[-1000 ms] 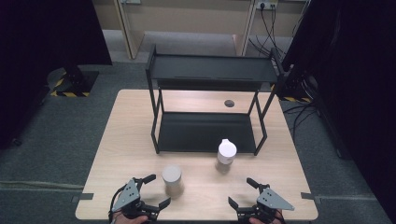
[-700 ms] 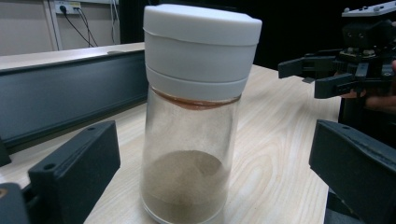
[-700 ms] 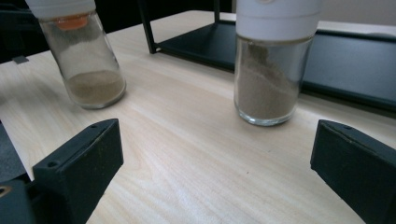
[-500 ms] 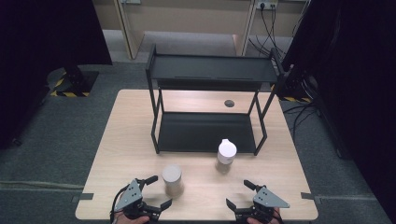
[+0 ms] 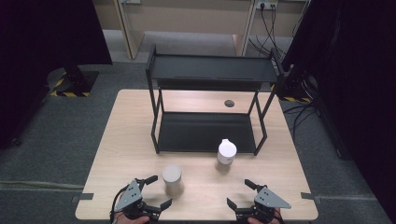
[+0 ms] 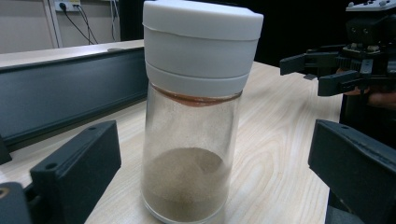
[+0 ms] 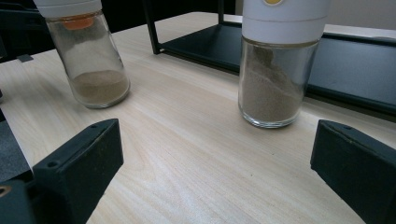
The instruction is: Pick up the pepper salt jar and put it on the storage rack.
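Note:
Two glass spice jars stand on the wooden table (image 5: 130, 135). The grey-topped jar (image 5: 172, 179) holds a little brown powder; it stands upright just ahead of the open jaws of my left gripper (image 5: 160, 190), close up in the left gripper view (image 6: 194, 116). The white-lidded jar (image 5: 226, 151), about half full, stands in front of the black two-tier shelf (image 5: 210, 70). My right gripper (image 5: 238, 192) is open near the table's front edge, empty, with both jars ahead of it: the low-filled jar (image 7: 93, 65) and the fuller jar (image 7: 275, 70).
The shelf's lower tray (image 5: 205, 130) and top tier are bare. A round cable hole (image 5: 229, 103) sits in the table behind the shelf. Dark curtains flank both sides, and cables run along the floor at the back right.
My right gripper has shifted slightly to the left. The left gripper and both jars have stayed put.

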Tool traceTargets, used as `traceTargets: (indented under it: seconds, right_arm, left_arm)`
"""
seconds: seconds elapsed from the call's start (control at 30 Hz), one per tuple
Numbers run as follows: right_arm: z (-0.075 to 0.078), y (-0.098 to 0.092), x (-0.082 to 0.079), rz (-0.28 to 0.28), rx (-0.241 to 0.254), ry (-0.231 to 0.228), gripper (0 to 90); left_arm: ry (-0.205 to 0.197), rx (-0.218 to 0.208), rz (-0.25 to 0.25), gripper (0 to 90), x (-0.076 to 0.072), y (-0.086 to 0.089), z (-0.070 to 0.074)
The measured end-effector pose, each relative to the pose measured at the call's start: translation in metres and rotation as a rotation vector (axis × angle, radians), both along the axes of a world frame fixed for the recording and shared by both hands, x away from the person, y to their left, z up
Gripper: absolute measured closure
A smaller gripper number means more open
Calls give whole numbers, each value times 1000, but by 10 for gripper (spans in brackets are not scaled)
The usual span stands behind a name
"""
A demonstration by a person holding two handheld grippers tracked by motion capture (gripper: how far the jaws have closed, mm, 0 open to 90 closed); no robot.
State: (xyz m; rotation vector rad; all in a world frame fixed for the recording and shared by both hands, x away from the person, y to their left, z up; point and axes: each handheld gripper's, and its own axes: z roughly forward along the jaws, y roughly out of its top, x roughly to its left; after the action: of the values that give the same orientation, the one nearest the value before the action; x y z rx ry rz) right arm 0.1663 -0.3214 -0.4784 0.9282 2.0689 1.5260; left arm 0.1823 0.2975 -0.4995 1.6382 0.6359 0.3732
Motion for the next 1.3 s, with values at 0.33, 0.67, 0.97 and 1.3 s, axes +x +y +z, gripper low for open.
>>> traceTargets:
  seconds: [0.33,0.67,0.97,1.3]
  right_arm:
    - [-1,-1,0,-8,14,-7,26]
    - [-2,-2,0,-11,25,-8,26]
    - [-3,-4,0,-13,34,-11,26]
    - [-2,-4,-1,-14,35,-12,26]
  left_arm:
    - [-2,12,-2,18,4,-8,4]
    - [2,29,-3,18,17,-20,14]
    - [16,48,0,49,28,-25,18]
    - [-9,103,-20,270,38,-34,26]
